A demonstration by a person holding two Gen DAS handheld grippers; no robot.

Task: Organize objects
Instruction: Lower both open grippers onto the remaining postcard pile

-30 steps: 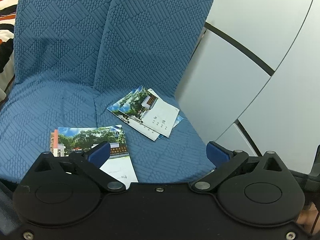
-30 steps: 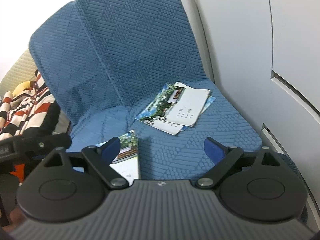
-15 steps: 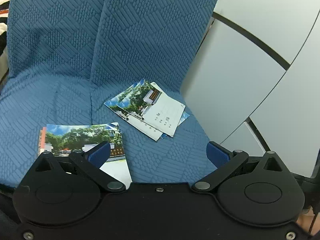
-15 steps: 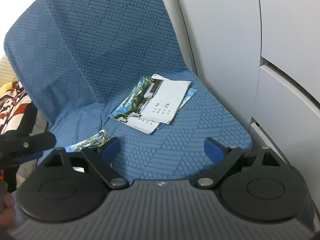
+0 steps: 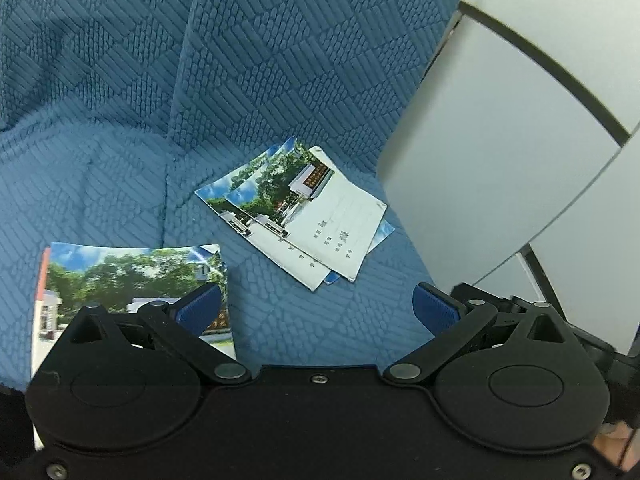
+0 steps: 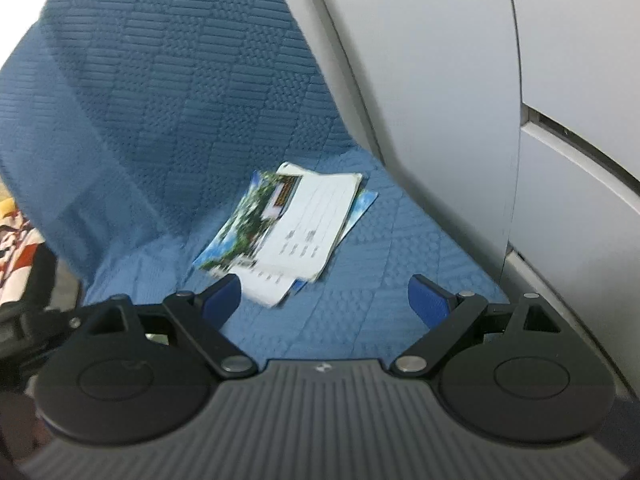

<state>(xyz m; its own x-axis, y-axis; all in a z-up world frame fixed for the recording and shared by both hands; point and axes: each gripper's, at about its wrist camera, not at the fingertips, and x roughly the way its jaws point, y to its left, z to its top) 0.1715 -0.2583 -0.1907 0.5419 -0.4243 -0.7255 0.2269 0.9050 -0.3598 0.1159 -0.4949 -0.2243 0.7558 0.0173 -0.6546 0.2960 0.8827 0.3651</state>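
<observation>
A loose pile of printed booklets (image 5: 304, 212) with tree photos and white pages lies on the right blue seat cushion (image 5: 280, 320). The same pile of booklets (image 6: 288, 232) sits just beyond my right gripper (image 6: 324, 300), which is open with nothing between its blue pads. A separate booklet (image 5: 132, 280) lies on the left cushion, partly under my left gripper's body. My left gripper (image 5: 316, 308) is open and empty above the seat, its left pad over that booklet's corner.
Blue quilted backrests (image 5: 280, 48) rise behind the seat. A pale grey panelled wall (image 5: 500, 160) closes off the right side. A striped red, white and black cloth (image 6: 16, 248) lies at the far left of the right wrist view.
Both grippers have come down and closer to the seat. The pile of booklets now looms larger, close ahead of the right gripper. Both stay open.
</observation>
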